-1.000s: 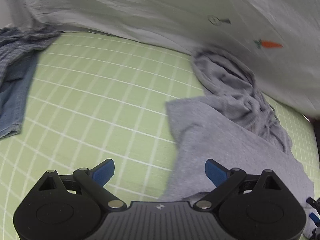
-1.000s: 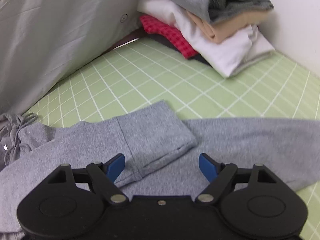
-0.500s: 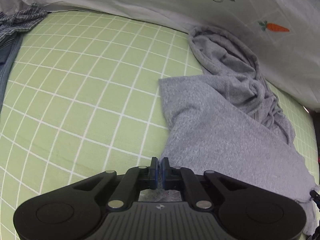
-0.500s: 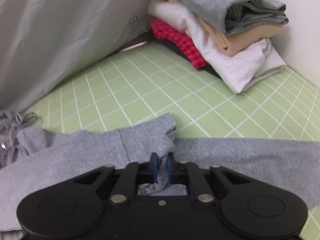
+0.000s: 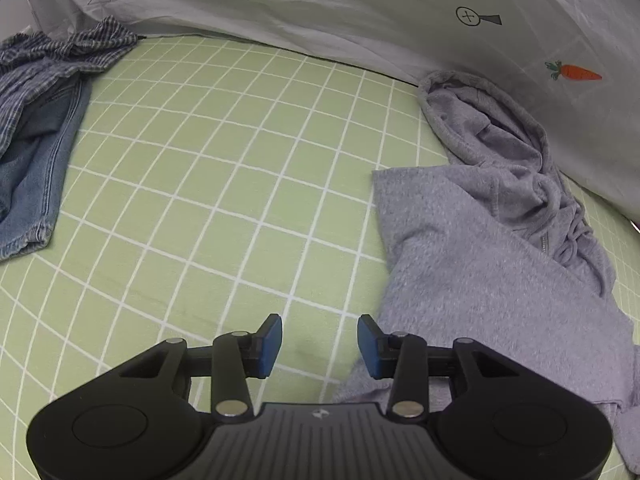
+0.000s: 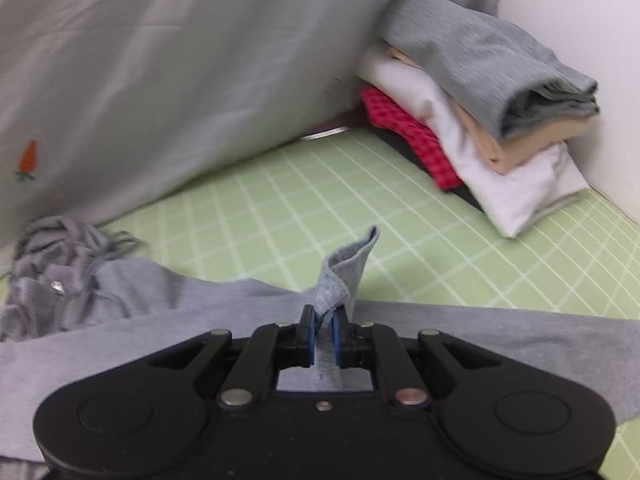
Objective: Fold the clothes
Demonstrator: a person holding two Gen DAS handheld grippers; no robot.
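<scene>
On the green gridded worktop (image 5: 224,184) the grey hoodie (image 5: 472,264) lies spread, its hood bunched toward the hanging white sheet (image 5: 320,4) at the back and its body running forward past the right side of the left tongs (image 5: 319,344). Those tongs stand wide, holding nothing, over bare mat, with the hoodie's near edge just beside and under the right-hand pad. The right tongs (image 6: 323,330) are narrowed onto a fold of the same hoodie (image 6: 200,300), apparently a sleeve cuff (image 6: 348,268), which stands up from the grip while the rest lies flat in a long band running left to right across that view. Since the raised cuff is already in the right tongs, the fold likely turns on carrying it across the long axis toward the body, with the left tongs nearer the hem edge. A stack of folded clothes (image 6: 480,108) sits well apart, at the far right corner.
</scene>
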